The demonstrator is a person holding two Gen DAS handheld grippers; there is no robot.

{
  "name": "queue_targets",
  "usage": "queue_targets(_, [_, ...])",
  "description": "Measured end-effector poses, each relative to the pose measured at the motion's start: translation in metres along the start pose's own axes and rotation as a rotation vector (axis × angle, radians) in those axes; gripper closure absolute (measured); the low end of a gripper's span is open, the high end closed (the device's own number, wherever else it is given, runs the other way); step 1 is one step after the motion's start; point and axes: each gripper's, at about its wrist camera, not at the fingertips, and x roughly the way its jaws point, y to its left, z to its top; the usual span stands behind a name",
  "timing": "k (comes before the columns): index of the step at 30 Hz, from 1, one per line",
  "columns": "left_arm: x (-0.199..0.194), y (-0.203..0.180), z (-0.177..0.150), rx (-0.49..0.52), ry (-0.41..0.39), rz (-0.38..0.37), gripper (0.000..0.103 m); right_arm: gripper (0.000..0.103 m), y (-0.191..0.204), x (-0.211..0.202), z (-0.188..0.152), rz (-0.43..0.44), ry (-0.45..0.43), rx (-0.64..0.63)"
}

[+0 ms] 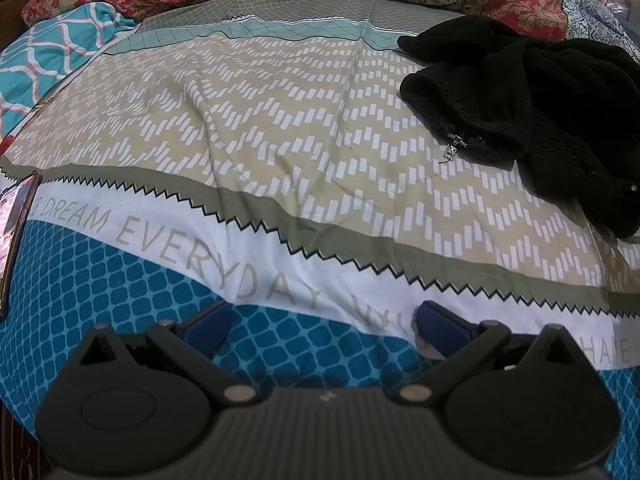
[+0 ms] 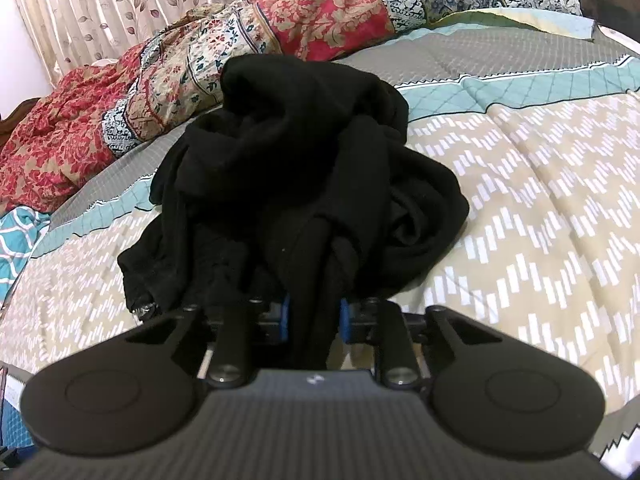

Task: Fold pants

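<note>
One crumpled pants heap | right hand-held gripper clamps it | left hand-held gripper spread, empty

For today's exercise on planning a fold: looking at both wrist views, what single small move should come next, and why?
Probably lift the right hand-held gripper a little to draw the black pants up out of their heap. Its blue fingers are shut on a bunched fold, while the left hand-held gripper is open over the bedspread, holding nothing. The pants lie crumpled, so no edge shows to fold yet.

Black gripper, blue fingers
</note>
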Motion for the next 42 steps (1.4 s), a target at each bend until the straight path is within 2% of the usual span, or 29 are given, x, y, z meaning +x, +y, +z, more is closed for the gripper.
queue_targets(4, [0.0, 0.0, 0.0, -0.002, 0.002, -0.003, 0.0, 0.093, 0.002, -0.014, 0.005, 0.046, -0.031, 0.007])
queue_targets(7, [0.0, 0.003, 0.002, -0.01, 0.021, -0.02, 0.0, 0.094, -0.001, -0.048, 0.016, 0.127, -0.1, 0.036])
queue_targets(10, [-0.005, 0.012, 0.009, -0.039, 0.027, -0.083, 0.0, 0.094, -0.012, -0.089, 0.033, 0.197, -0.187, 0.069])
queue_targets(14, [-0.024, 0.02, 0.023, -0.045, -0.042, -0.176, 0.0, 0.094, -0.026, -0.141, 0.048, 0.283, -0.315, 0.066])
queue_targets(17, [-0.038, 0.01, 0.037, -0.01, -0.11, -0.278, 0.0, 0.094, -0.038, -0.157, 0.05, 0.28, -0.339, 0.089])
queue_targets(19, [-0.041, 0.001, 0.043, 0.013, -0.133, -0.314, 0.0, 0.094, -0.049, -0.17, 0.053, 0.273, -0.382, 0.126])
queue_targets(22, [-0.036, -0.012, 0.052, 0.04, -0.118, -0.346, 0.0, 0.095, -0.069, -0.2, 0.062, 0.163, -0.519, 0.129])
queue_targets(24, [-0.036, -0.023, 0.058, 0.053, -0.139, -0.363, 0.0, 0.094, -0.09, -0.219, 0.065, 0.122, -0.624, 0.177])
queue_targets(26, [-0.031, -0.032, 0.065, 0.069, -0.131, -0.369, 0.001, 0.094, -0.103, -0.23, 0.066, 0.061, -0.675, 0.189])
queue_targets(27, [-0.029, -0.038, 0.067, 0.078, -0.123, -0.372, 0.002, 0.094, -0.108, -0.231, 0.066, 0.028, -0.676, 0.182])
queue_targets(29, [-0.022, -0.052, 0.073, 0.097, -0.097, -0.383, 0.005, 0.094, -0.115, -0.222, 0.06, 0.014, -0.648, 0.196])
queue_targets(32, [-0.022, -0.067, 0.076, 0.09, -0.062, -0.479, 0.007, 0.094, -0.116, -0.204, 0.045, 0.019, -0.604, 0.207])
queue_targets(33, [-0.026, -0.073, 0.075, 0.101, -0.071, -0.512, 0.007, 0.094, -0.116, -0.204, 0.044, 0.026, -0.603, 0.208])
queue_targets(36, [-0.039, -0.083, 0.067, 0.149, -0.111, -0.536, 0.006, 0.094, -0.109, -0.213, 0.055, 0.068, -0.602, 0.205])
queue_targets(39, [-0.047, -0.073, 0.065, 0.122, -0.125, -0.552, 0.006, 0.094, -0.083, -0.239, 0.082, 0.182, -0.588, 0.139])
queue_targets(42, [-0.053, -0.048, 0.067, 0.061, -0.16, -0.53, 0.006, 0.094, -0.038, -0.244, 0.123, 0.374, -0.564, 0.078])
